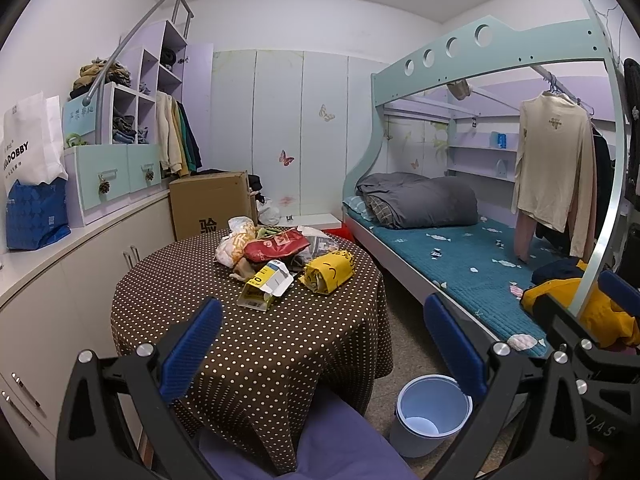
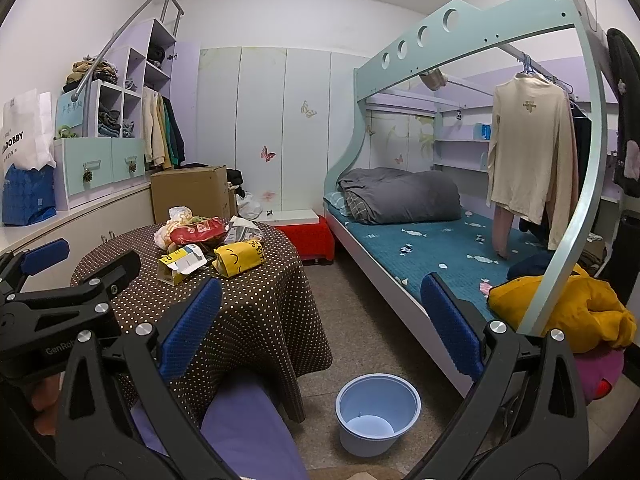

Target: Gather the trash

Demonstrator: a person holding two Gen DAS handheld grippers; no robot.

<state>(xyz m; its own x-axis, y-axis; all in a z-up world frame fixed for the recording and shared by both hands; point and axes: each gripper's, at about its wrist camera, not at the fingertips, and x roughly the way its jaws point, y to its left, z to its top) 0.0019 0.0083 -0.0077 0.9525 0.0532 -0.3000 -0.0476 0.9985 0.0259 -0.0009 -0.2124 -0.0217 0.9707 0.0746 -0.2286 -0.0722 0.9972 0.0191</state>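
Worktop (image 1: 256, 344): matt dotted cloth cover. Bin (image 1: 430, 414): smooth pale-blue plastic. Red packet (image 1: 276, 245): glossy film. Yellow wrapper (image 1: 329, 271): crumpled paper. Carton (image 1: 266, 284): matt card.

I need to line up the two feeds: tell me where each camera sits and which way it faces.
Left wrist: on the left hand-held gripper, open, facing the table and trash pile; the right hand-held gripper shows at right.
Right wrist: on the right hand-held gripper, open, facing the bed; the left one shows at left.
Shared: table, trash, bucket, bed.
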